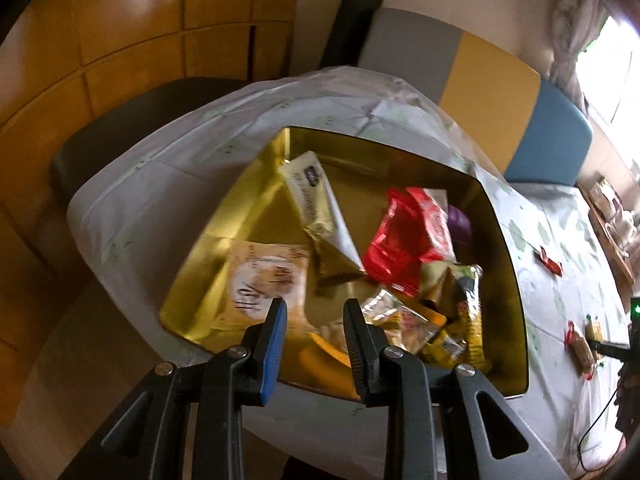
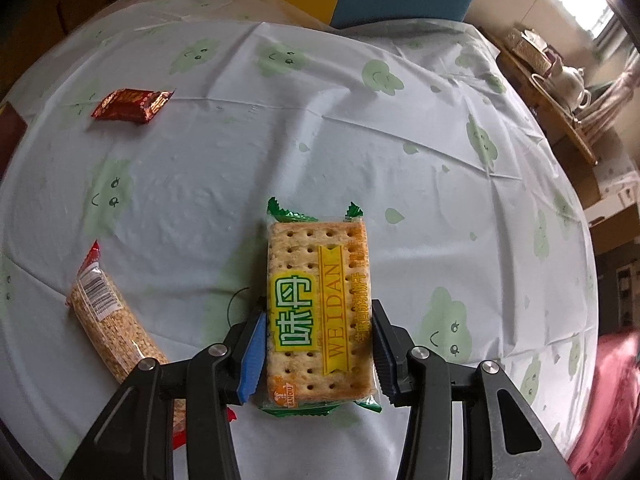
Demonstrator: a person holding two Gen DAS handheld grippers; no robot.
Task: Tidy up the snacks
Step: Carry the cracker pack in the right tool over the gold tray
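Note:
In the left wrist view a gold tin box (image 1: 508,248) sits on the table and holds several snack packs: a cream pack (image 1: 310,190), a red pack (image 1: 408,240) and a beige biscuit pack (image 1: 264,280). My left gripper (image 1: 314,308) is open and empty, just above the box's near side. In the right wrist view a green-edged cracker pack (image 2: 320,304) lies between the fingers of my right gripper (image 2: 318,316), which touch its two long sides.
A sesame bar pack (image 2: 108,320) lies left of the right gripper and a small red candy pack (image 2: 132,105) lies farther back left. The tablecloth (image 2: 400,152) is white with green prints. Chairs (image 1: 492,76) stand behind the table. A shelf with a teapot (image 2: 568,80) stands at the right.

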